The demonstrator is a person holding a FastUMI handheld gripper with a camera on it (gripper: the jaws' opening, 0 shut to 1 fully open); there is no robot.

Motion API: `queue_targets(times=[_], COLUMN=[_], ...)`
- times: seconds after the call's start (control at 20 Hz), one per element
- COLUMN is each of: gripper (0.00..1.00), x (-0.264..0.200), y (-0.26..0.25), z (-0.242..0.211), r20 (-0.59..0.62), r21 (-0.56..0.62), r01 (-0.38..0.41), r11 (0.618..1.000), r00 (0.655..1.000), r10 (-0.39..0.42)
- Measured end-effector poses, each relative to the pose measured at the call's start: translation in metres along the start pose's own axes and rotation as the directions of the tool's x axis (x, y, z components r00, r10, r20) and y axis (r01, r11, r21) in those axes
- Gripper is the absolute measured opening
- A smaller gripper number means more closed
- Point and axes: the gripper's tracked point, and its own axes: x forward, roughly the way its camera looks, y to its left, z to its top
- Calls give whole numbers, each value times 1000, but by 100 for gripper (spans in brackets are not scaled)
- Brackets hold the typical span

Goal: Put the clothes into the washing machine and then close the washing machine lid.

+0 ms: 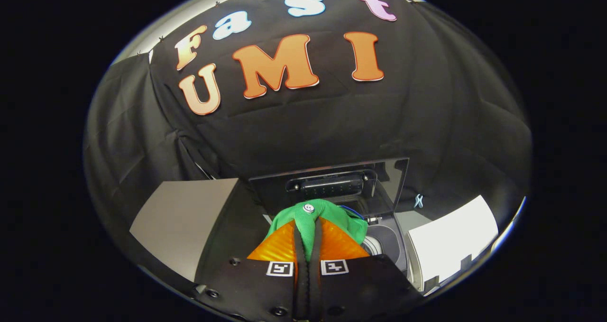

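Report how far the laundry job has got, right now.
Done: the green garment is picked up, pinched between the closed jaws of the gripper. In hand: it hangs above the washing machine, whose lid stands open. Left: drop the garment into the drum, then shut the lid.

Grey table (pixel 185 217) under the open washing machine (pixel 386 239), a white sheet (pixel 450 241) just beside it.

The gripper (pixel 307 246) has its fingers pressed together, pinching green cloth (pixel 327 215).
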Motion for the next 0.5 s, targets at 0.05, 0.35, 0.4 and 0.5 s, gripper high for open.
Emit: queue_targets(times=[0.05, 0.35, 0.4, 0.5], gripper=[8, 8, 8, 8], x=[5, 37, 43, 52], y=[-3, -19, -22, -28], z=[-4, -31, -37, -50], r20=[-6, -47, -58, -82], r21=[0, -29, -34, -41], r01=[4, 38, 45, 60], r11=[1000, 999, 998, 997], r00=[1000, 998, 997, 995], r10=[-4, -40, -47, -63])
